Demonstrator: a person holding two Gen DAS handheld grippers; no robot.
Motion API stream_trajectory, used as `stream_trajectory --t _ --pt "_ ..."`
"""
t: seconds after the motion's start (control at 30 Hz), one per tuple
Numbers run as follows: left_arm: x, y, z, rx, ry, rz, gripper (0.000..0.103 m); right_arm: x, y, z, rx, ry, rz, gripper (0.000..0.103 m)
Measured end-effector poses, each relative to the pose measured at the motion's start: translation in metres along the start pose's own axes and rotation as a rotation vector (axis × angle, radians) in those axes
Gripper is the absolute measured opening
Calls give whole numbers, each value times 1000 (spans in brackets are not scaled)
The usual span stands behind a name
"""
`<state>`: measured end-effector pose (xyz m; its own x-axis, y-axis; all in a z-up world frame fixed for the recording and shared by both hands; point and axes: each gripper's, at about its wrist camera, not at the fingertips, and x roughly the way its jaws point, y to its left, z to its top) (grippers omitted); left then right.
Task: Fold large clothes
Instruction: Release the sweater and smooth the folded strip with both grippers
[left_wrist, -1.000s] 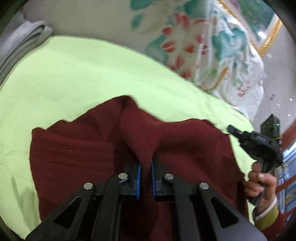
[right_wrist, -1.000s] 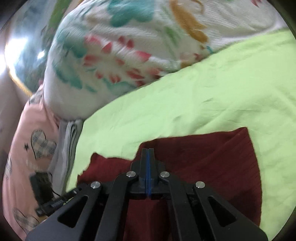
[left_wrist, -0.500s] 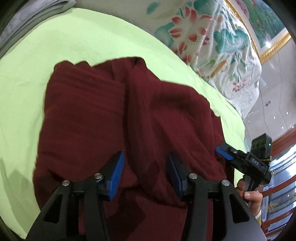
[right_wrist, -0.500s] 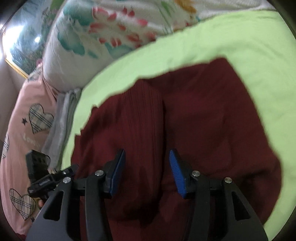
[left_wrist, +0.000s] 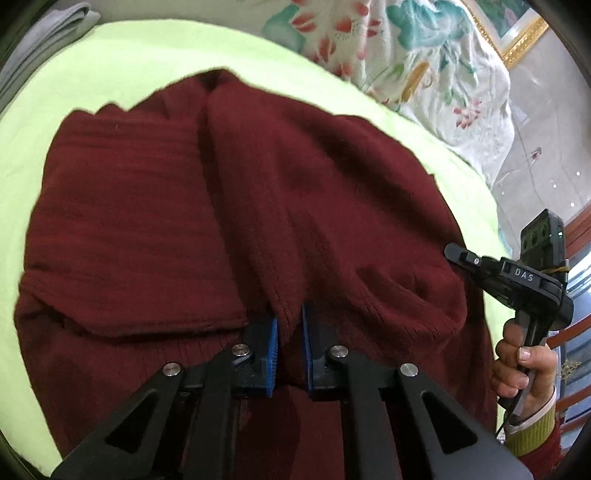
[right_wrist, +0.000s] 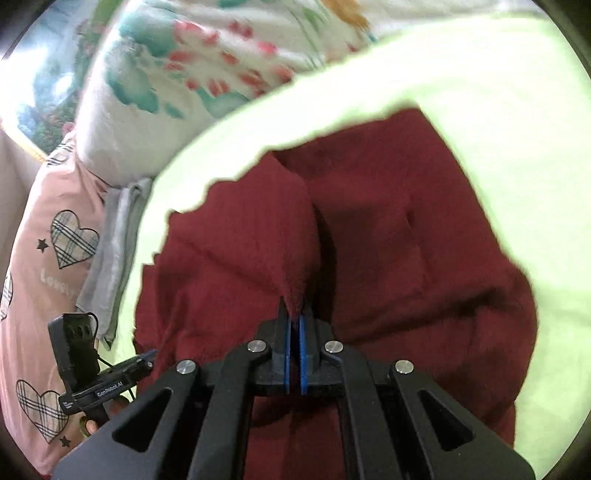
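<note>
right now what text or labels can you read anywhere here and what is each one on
"DAS": on the black body of the right gripper, seen from the left wrist view.
"GenRobot.AI": on the body of the left gripper, seen from the right wrist view.
"Love...": pale letters on the pink heart-print pillow, too blurred to finish.
Nothing readable on the dark red garment.

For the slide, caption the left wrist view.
Left tongs pinch a fold of the dark red sweater on the green sheet.

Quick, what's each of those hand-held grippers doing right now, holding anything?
Left hand-held gripper: closing, a fold of the dark red sweater pinched between its pads.
Right hand-held gripper: shut on a fold of that sweater.
</note>
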<state>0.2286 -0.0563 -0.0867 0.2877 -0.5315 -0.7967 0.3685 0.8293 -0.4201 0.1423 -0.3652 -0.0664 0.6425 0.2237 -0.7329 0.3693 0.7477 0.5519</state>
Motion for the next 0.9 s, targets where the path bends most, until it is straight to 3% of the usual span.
stream_trajectory --t 0.07,0.17,0.3,0.37,0.43,0.47,0.53,0.63,0.73,0.77,0.83,0.9 --pt "-4 2 -2 -10 -5 -8 10 4 -6 -4 17 14 -31 6" --pt "-10 7 -2 -7 -10 2 10 -10 -3 -9 22 -37 -55 10" --pt "-13 10 -3 -8 -10 8 10 -34 22 -21 -42 -120 -21 10" --pt "-13 9 -4 -9 -12 12 10 -24 39 -29 -112 -60 14 12" --pt "-13 10 -6 -17 -11 12 11 -1 41 -31 -133 26 -34 17" --pt "-14 11 -6 -19 -9 13 13 13 32 -33 -102 71 -81 17" --pt "-17 11 -8 -24 -9 18 14 20 16 -35 -29 82 -66 17" --pt "-27 10 -10 -17 -26 39 13 2 10 -37 3 27 -15 19" --pt "-43 16 -20 -39 -43 34 13 -21 15 -42 -21 -19 9 35" --pt "-49 19 -23 -42 -50 36 13 -29 15 -45 -27 -30 13 36" --pt "-62 22 -33 -50 -64 38 17 -41 17 -50 -34 -46 11 36" --pt "-75 27 -45 -61 -71 48 28 -54 13 -58 -35 -57 3 36"
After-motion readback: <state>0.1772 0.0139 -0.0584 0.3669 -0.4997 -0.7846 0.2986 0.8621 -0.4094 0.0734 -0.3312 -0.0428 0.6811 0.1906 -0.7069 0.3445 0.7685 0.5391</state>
